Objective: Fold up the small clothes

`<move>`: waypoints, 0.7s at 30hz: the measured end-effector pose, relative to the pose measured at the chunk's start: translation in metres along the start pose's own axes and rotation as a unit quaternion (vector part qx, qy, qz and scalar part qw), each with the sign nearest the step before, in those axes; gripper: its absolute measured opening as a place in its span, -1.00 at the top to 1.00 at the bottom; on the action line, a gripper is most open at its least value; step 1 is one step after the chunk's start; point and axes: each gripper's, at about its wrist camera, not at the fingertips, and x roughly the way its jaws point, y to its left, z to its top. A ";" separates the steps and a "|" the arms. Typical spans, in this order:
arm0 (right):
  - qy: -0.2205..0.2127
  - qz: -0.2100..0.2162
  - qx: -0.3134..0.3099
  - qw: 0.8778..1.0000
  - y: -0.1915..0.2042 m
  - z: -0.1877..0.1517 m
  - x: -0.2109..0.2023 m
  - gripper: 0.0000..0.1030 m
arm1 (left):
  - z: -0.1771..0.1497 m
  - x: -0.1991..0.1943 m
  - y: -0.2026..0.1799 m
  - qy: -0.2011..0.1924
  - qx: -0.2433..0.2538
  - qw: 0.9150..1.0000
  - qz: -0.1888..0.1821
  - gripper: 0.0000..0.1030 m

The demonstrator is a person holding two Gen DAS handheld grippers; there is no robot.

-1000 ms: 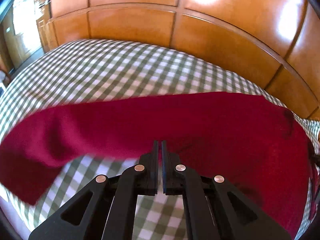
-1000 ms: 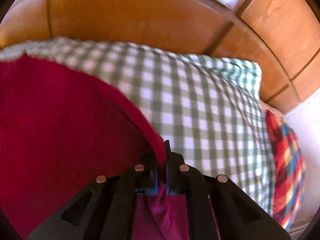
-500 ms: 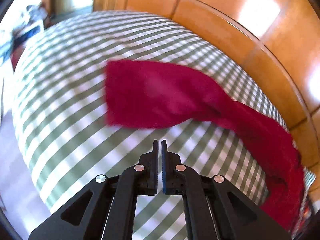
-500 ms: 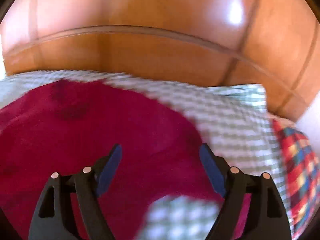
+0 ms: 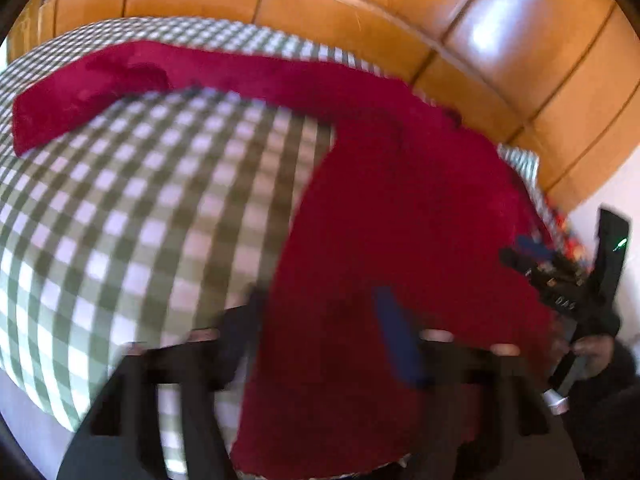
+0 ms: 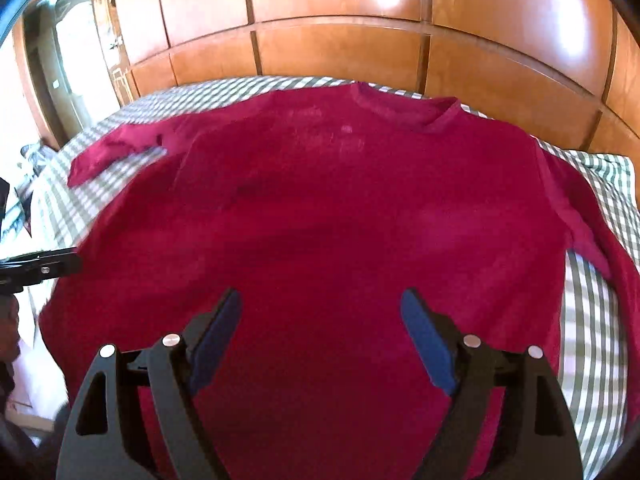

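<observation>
A dark red long-sleeved shirt (image 6: 320, 208) lies spread flat on the green-and-white checked bed (image 6: 592, 320), collar toward the headboard. My right gripper (image 6: 320, 320) is open and empty above the shirt's lower middle. In the left wrist view the shirt (image 5: 400, 220) fills the right half, one sleeve (image 5: 80, 92) stretching left. My left gripper (image 5: 316, 320) is blurred, jaws wide apart over the shirt's left hem edge, holding nothing. The right gripper (image 5: 560, 280) shows at the far right of that view.
A curved wooden headboard (image 6: 340, 48) runs behind the bed. A red plaid cloth (image 5: 568, 240) lies at the bed's right edge. The left gripper's tip (image 6: 40, 268) shows at the left edge of the right wrist view. A doorway (image 6: 72, 60) is far left.
My right gripper let go of the shirt, opened and pulled back above it. My left gripper opened and swung right to the shirt's lower left edge. The shirt now lies flat.
</observation>
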 end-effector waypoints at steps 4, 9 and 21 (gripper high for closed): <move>0.007 -0.022 0.023 0.999 -0.018 -0.020 -0.003 -0.58 | -0.014 -0.015 -0.005 -0.009 -0.011 0.999 -0.044 0.86; 0.007 -0.021 0.061 0.998 -0.048 -0.046 -0.018 -0.60 | -0.037 -0.053 0.010 -0.019 -0.090 0.982 -0.167 0.86; -0.014 -0.033 0.043 0.998 -0.051 -0.051 -0.017 -0.72 | -0.008 -0.075 0.105 -0.072 -0.177 0.974 0.118 0.11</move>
